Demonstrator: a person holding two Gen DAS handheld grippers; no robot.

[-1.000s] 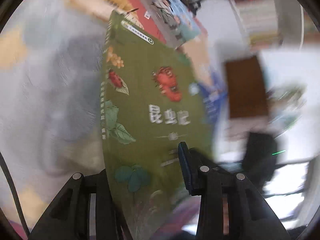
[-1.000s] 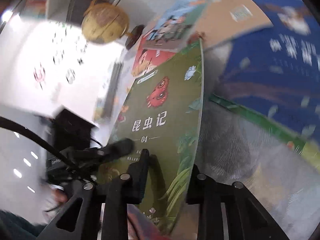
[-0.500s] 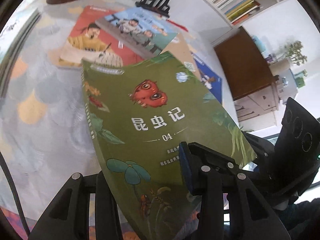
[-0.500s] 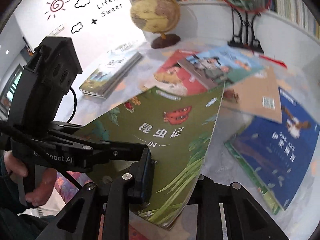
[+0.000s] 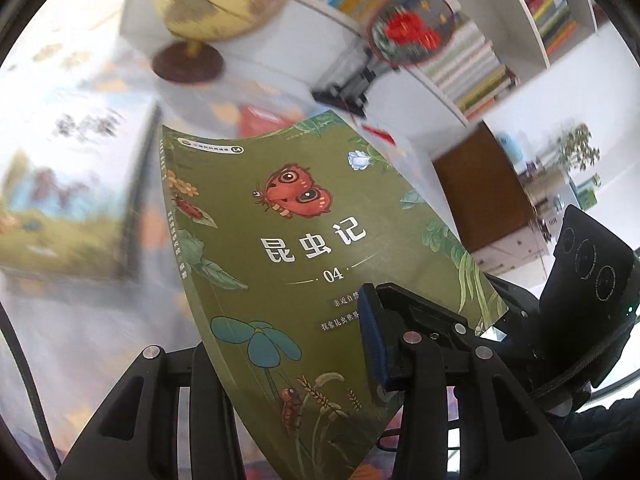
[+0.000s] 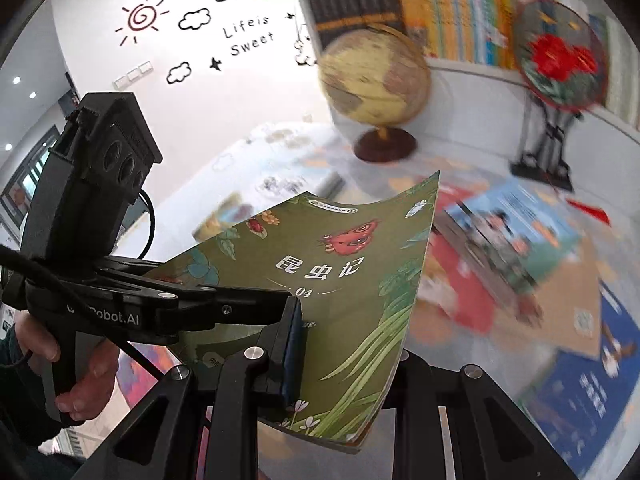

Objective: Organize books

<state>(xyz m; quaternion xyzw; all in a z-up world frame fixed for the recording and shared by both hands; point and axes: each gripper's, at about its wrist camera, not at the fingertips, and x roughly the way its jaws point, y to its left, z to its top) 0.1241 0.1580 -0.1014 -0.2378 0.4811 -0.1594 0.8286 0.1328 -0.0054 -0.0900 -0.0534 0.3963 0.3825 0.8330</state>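
A green book [image 5: 320,248] with a red butterfly on its cover hangs above the table, its cover bowed. My left gripper [image 5: 288,360] is shut on its near lower edge by the spine. My right gripper [image 6: 344,360] is shut on the same book [image 6: 344,272] at its near open-edge corner. In the right wrist view the left gripper [image 6: 256,300] reaches in from the left, held by a hand [image 6: 84,380]. In the left wrist view the right gripper [image 5: 492,312] grips the book's right edge.
On the table lie an illustrated blue book [image 6: 508,232], a red book [image 6: 460,280], a tan back cover [image 6: 572,300] and a dark blue book [image 6: 592,380]. A book stack [image 5: 60,208] lies left. A globe [image 6: 376,76], a round fan on a stand [image 6: 560,60] and bookshelves [image 6: 440,8] stand behind.
Both grippers have risen together with the green book, lifting it off the other books and turning it from edge-on to face-up. The globe and shelves have come into view.
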